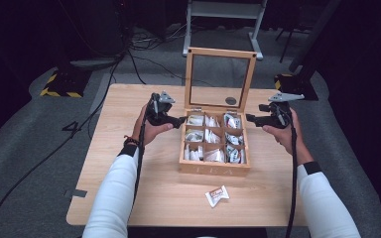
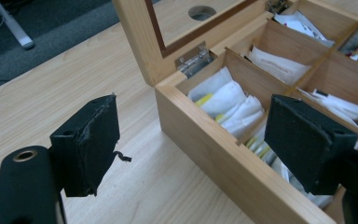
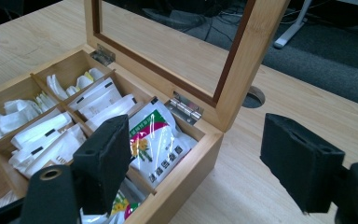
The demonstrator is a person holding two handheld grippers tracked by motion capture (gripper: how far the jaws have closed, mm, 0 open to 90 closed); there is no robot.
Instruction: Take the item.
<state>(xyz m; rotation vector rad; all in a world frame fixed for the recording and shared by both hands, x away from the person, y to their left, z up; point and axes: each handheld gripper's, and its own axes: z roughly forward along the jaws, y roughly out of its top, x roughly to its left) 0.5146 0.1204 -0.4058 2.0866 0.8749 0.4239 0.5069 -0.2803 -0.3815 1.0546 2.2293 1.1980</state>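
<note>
both grippers, left gripper (image 1: 182, 119) and right gripper (image 1: 248, 117), gape empty beside the wooden box (image 1: 215, 168), sachet print unreadable.

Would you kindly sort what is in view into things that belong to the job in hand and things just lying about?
In the job:
- wooden compartment box with its glass-paned lid standing open
- white sachets in its compartments
- left gripper
- right gripper

Lying about:
- lone white sachet on the light wooden table
- black cables on the floor
</note>
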